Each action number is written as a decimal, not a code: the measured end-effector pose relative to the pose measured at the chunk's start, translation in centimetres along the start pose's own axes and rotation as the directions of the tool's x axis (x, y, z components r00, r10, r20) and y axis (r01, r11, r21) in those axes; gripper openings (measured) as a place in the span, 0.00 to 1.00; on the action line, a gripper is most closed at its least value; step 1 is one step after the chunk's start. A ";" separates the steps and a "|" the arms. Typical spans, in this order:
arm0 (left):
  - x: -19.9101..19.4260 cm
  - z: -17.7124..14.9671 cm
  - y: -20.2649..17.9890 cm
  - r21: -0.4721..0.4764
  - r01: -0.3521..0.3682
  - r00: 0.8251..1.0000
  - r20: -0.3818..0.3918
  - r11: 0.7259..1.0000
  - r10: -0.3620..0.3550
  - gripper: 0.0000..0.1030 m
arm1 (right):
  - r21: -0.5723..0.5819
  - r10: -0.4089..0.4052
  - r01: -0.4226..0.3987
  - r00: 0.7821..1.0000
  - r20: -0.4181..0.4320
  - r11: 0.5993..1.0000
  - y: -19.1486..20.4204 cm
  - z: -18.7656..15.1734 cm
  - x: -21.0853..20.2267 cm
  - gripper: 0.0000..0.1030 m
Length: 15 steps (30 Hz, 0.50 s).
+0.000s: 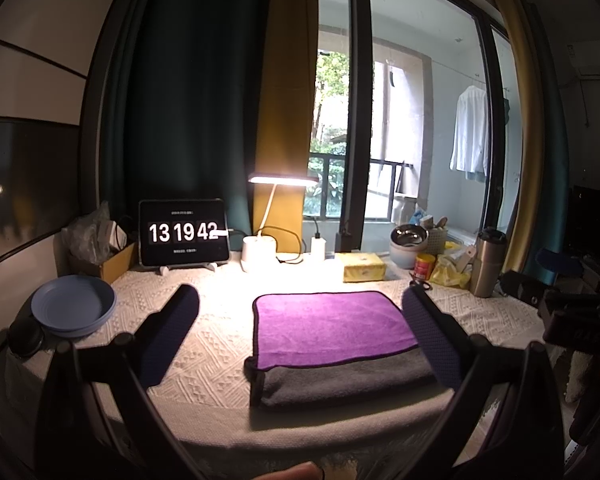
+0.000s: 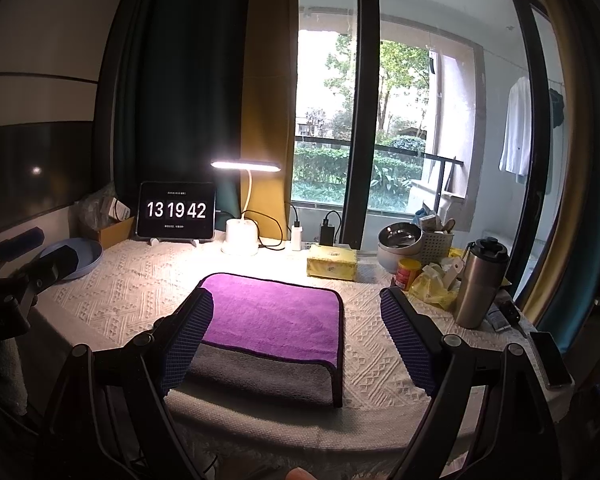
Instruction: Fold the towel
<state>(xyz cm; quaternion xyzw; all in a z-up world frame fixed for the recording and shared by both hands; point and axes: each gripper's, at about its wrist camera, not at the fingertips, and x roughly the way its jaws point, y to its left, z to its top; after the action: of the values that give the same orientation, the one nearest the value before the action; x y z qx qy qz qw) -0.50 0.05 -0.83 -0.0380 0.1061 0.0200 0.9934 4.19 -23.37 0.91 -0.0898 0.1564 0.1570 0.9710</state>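
A towel, purple on one side and grey on the other (image 1: 332,328), lies folded flat on the white patterned tablecloth (image 1: 204,352), with a grey strip showing along its near edge. It also shows in the right wrist view (image 2: 272,320). My left gripper (image 1: 300,300) is open and empty, held above the near edge of the table with the towel's left part between its fingers. My right gripper (image 2: 298,312) is open and empty, its fingers spread over the towel's right part. Neither touches the towel.
A blue plate (image 1: 74,306) sits at the left. A tablet clock (image 1: 183,232), lit desk lamp (image 1: 260,246), yellow tissue pack (image 1: 362,266), bowls (image 1: 409,246), red can (image 1: 424,266) and steel tumbler (image 2: 480,284) line the back and right. A phone (image 2: 550,360) lies at the right edge.
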 end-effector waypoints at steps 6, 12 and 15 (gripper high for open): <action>0.0 0.2 -0.7 0.003 0.007 1.000 -0.015 1.000 -0.007 0.99 | 0.003 0.007 -0.007 1.000 -0.010 1.000 -0.2 -0.1 0.5 0.86; 1.6 0.0 -1.2 0.006 0.020 0.998 -0.052 1.000 -0.020 0.99 | 0.012 0.009 -0.009 0.999 -0.032 1.000 -0.7 -0.1 1.6 0.86; 2.9 -0.6 -1.3 0.003 0.030 0.995 -0.091 1.000 -0.030 0.99 | 0.020 0.016 -0.015 0.998 -0.054 1.000 -1.0 -0.3 2.4 0.86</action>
<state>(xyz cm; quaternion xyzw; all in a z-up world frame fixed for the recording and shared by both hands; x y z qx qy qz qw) 2.31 -1.16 -1.95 -0.0381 0.1509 0.0030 0.9878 6.60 -23.73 -0.04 -0.0832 0.1847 0.1605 0.9660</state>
